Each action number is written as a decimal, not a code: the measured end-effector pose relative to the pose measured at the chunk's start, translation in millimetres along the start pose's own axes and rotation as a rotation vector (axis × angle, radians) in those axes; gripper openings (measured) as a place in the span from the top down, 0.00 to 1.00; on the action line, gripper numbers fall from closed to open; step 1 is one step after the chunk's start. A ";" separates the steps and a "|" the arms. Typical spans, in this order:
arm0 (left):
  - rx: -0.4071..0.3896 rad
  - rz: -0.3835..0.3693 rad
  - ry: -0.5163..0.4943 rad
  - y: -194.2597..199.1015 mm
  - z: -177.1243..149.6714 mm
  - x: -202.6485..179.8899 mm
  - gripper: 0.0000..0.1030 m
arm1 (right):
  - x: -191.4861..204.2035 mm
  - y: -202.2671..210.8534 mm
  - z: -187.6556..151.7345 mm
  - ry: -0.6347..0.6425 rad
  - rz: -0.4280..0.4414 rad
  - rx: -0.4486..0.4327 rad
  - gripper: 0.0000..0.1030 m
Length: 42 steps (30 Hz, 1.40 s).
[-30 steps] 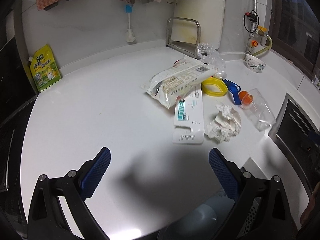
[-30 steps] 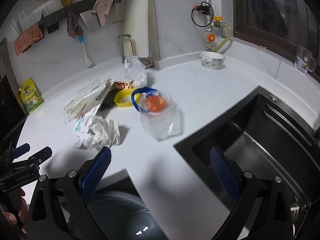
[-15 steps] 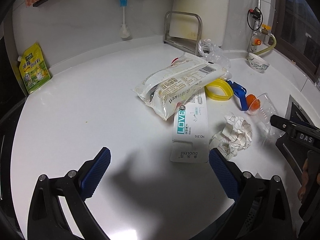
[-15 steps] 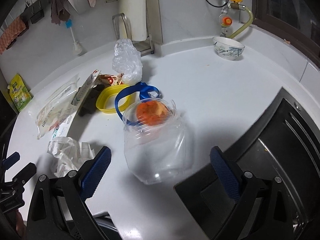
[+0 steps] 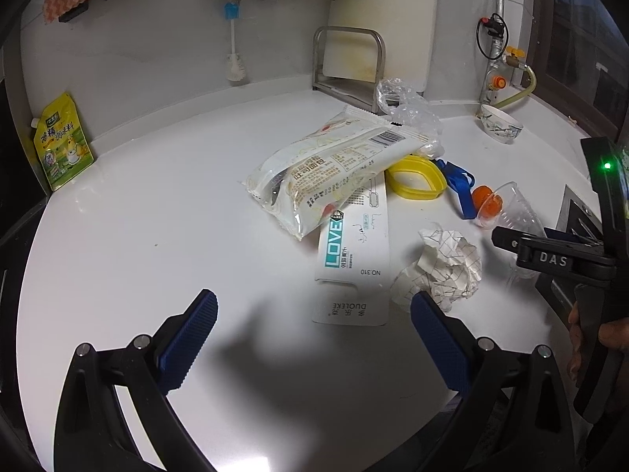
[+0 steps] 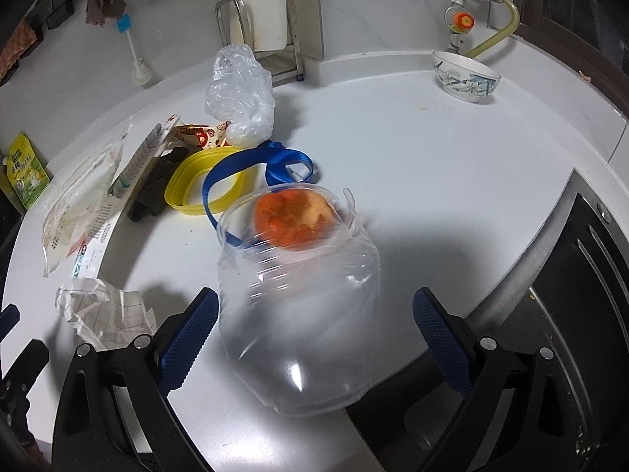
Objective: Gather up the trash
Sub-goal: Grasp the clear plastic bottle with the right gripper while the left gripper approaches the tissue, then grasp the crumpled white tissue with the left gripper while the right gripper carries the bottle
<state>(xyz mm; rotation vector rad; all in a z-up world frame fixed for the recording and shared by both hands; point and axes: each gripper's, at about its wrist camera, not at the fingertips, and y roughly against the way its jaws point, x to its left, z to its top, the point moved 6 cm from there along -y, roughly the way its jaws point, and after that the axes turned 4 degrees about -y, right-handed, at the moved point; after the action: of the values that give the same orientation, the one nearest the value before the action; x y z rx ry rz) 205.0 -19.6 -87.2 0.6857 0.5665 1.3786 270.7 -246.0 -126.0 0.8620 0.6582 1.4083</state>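
Observation:
Trash lies on a white counter [image 5: 157, 236]. A clear plastic bottle [image 6: 302, 310] with an orange cap [image 6: 293, 218] and blue strap [image 6: 251, 165] lies between the wide-open fingers of my right gripper [image 6: 314, 334]. A crumpled paper [image 5: 444, 267] [image 6: 106, 310], a white LOVE card [image 5: 354, 259], a bread bag [image 5: 326, 177], a yellow ring lid [image 5: 416, 177] [image 6: 200, 185] and a clear plastic bag [image 6: 240, 98] lie nearby. My left gripper [image 5: 314, 334] is open and empty, low over the counter just short of the card and paper.
A sink [image 6: 550, 295] lies at the right edge of the counter. A patterned bowl [image 6: 466, 76] stands at the back by a gas pipe. A yellow-green pouch [image 5: 63, 141] leans at the far left. A metal rack [image 5: 350, 63] stands against the wall.
My right gripper has moved forward and down, so the bottle now lies between its fingers. My left gripper has moved slightly nearer the card and paper. The right gripper now shows in the left view.

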 end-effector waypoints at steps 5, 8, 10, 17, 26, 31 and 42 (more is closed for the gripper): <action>0.002 -0.003 0.001 -1.4 0.3 -7.2 0.06 | 3.1 -7.3 -0.5 0.022 -0.003 0.019 0.08; -0.002 -0.005 -0.002 -1.6 0.9 -13.5 0.06 | 1.9 -6.4 -1.7 0.027 -0.004 0.005 0.09; -0.006 -0.004 -0.005 -1.8 1.1 -17.0 0.06 | -0.1 -4.5 -2.8 0.024 -0.006 -0.009 0.10; -0.009 -0.005 -0.008 -2.7 1.5 -28.2 0.06 | -8.9 -1.3 -5.2 -0.002 0.026 -0.003 0.32; -0.032 -0.010 0.010 -1.7 7.7 -44.8 0.06 | -31.3 27.9 -5.2 -0.046 0.034 -0.076 0.32; -0.055 0.005 0.010 -3.5 12.8 -61.4 0.06 | -58.1 46.6 -10.8 -0.085 0.010 -0.124 0.32; -0.076 0.079 -0.016 -25.3 21.2 -90.6 0.09 | -95.2 62.2 -19.2 -0.165 0.039 -0.155 0.32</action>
<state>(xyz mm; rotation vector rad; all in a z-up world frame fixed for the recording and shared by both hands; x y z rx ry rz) 226.9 -113.2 -93.9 0.6627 0.4763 1.4593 212.7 -340.6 -94.6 0.8606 0.4036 1.3872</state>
